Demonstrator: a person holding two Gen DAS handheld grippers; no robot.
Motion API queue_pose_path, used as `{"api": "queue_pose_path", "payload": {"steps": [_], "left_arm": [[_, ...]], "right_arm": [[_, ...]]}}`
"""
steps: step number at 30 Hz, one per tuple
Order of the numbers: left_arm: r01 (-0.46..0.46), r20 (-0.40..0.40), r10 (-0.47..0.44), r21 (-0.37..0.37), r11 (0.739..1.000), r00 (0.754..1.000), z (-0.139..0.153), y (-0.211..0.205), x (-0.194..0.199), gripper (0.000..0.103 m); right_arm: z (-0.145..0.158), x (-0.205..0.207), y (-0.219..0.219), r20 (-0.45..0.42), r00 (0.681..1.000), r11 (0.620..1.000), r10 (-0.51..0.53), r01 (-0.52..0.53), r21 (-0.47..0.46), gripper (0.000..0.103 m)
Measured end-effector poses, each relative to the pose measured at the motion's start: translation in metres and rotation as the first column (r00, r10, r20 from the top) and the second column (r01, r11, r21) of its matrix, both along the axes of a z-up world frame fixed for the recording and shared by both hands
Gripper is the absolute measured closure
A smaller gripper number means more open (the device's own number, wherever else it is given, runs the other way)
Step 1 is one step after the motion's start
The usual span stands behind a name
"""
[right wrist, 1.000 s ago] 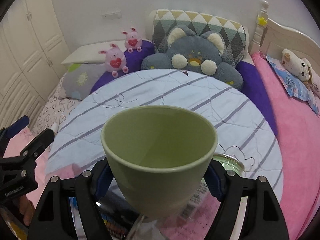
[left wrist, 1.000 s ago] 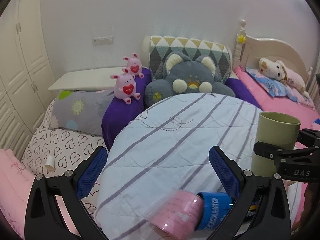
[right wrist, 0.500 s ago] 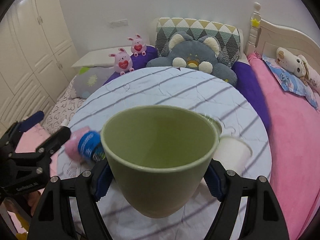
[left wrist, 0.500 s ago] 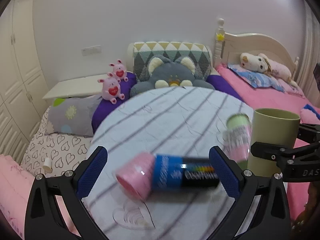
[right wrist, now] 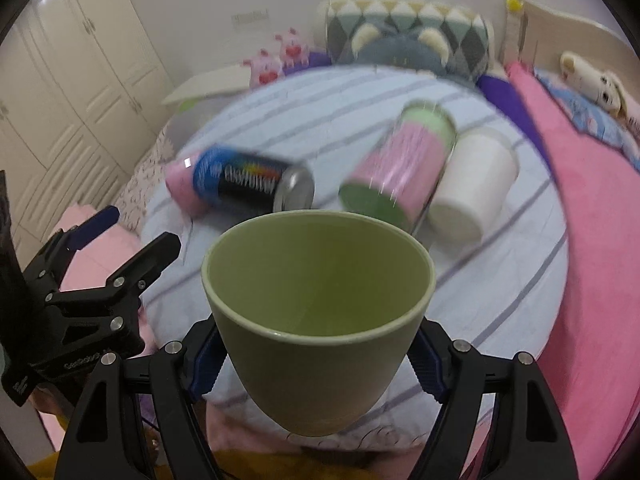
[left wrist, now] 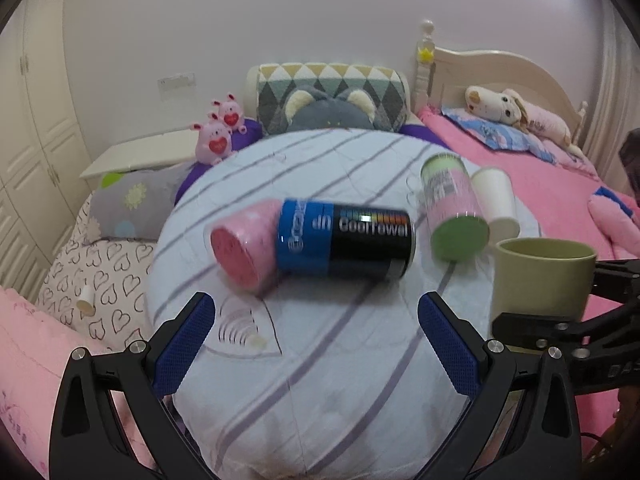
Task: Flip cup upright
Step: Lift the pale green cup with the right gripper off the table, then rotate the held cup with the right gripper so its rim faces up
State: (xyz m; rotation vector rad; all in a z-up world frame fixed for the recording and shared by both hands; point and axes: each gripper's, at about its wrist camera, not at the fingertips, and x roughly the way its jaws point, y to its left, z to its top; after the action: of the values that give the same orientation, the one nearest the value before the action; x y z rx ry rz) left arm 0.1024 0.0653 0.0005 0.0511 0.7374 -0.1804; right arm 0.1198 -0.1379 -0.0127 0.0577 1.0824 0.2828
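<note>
My right gripper [right wrist: 316, 364] is shut on a green cup [right wrist: 318, 316] and holds it upright, mouth up, above the near edge of the round table [right wrist: 500, 292]. The same cup [left wrist: 542, 280] shows at the right of the left wrist view, with the right gripper's black frame [left wrist: 568, 336] beside it. My left gripper [left wrist: 316, 344] is open and empty over the table's front part. In the right wrist view the left gripper's frame [right wrist: 80, 300] is at the far left. A white paper cup [right wrist: 474, 188] lies on its side on the table.
A blue and black canister with a pink end [left wrist: 320, 240] and a pink and green canister [left wrist: 452, 208] lie on the striped tablecloth [left wrist: 320, 380]. Behind are a grey plush pillow [left wrist: 332, 112], pink toy pigs [left wrist: 218, 136], a pink bed [left wrist: 540, 184] and white cupboards [left wrist: 36, 128].
Both grippers have pulled back and risen, so the canisters and the white cup have come into view farther off. The green cup stays upright in the right gripper. The left gripper stays open.
</note>
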Motion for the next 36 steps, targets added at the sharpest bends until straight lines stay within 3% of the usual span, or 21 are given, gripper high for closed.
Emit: {"api": "queue_pose_path", "payload": {"steps": [9, 21, 26, 36], "left_arm": [[-0.008, -0.055, 0.006, -0.036, 0.999, 0.998, -0.026, 0.008, -0.003, 0.001], [-0.059, -0.055, 0.056, -0.066, 0.996, 0.997, -0.025, 0.017, -0.003, 0.001], [-0.060, -0.050, 0.055, -0.095, 0.994, 0.997, -0.019, 0.017, -0.007, 0.001], [-0.049, -0.024, 0.047, -0.071, 0.996, 0.999, -0.008, -0.008, -0.016, 0.001]], "right_arm": [[-0.028, 0.017, 0.007, -0.043, 0.997, 0.997, -0.065, 0.063, -0.055, 0.023], [-0.037, -0.005, 0.003, -0.090, 0.995, 0.999, -0.037, 0.040, 0.023, 0.024], [-0.031, -0.013, 0.003, -0.073, 0.997, 1.000, -0.015, 0.017, 0.024, 0.024], [0.000, -0.029, -0.019, 0.037, 0.999, 0.999, -0.031, 0.032, -0.014, 0.024]]}}
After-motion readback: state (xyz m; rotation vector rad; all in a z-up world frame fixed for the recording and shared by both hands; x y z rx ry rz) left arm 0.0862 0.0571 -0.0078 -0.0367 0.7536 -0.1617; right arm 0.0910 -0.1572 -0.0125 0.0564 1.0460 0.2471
